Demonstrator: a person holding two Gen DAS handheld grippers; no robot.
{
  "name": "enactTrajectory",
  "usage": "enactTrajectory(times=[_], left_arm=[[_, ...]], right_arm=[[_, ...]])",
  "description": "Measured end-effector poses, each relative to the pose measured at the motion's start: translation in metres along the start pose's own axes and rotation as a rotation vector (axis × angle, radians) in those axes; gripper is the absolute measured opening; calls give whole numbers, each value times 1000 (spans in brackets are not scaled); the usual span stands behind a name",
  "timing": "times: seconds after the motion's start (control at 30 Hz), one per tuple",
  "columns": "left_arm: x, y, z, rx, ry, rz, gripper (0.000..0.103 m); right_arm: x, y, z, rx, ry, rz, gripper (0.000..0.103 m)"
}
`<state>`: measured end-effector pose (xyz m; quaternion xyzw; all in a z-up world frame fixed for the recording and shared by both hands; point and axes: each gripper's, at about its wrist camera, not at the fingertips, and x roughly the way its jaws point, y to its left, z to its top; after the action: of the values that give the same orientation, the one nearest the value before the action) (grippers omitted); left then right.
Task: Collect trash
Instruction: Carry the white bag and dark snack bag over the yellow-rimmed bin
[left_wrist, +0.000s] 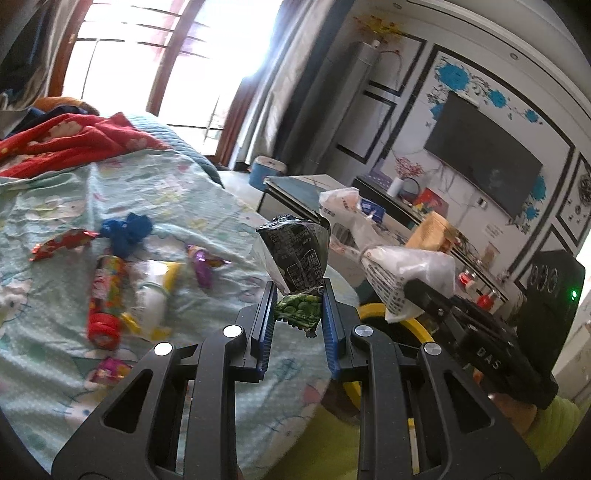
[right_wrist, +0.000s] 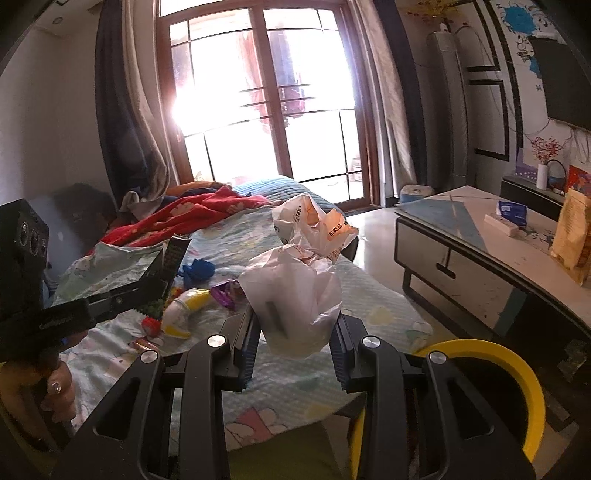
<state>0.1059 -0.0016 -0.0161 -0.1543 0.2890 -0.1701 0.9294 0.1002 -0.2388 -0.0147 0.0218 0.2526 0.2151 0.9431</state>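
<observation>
A dark snack wrapper (left_wrist: 295, 258) is pinched in the narrowly set left gripper (left_wrist: 298, 306), held up over the bed (left_wrist: 55, 369). A crumpled white plastic bag (right_wrist: 295, 295) is clamped by the right gripper (right_wrist: 297, 332). The yellow-rimmed bin (right_wrist: 517, 369) is mostly hidden behind the fingers.

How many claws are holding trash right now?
2. The left claw pinches a black and green snack wrapper; the right claw grips a white plastic bag.
</observation>
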Motion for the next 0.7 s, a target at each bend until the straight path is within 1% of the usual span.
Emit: enactTrajectory(times=[0.37, 0.7], left_arm=[[21, -36, -16, 61, 50, -57, 17], [35, -71, -32, 123, 89, -100, 17]], right_arm=[[-27, -41, -8, 46, -10, -80, 32], [-55, -80, -28, 93, 8, -165, 32]])
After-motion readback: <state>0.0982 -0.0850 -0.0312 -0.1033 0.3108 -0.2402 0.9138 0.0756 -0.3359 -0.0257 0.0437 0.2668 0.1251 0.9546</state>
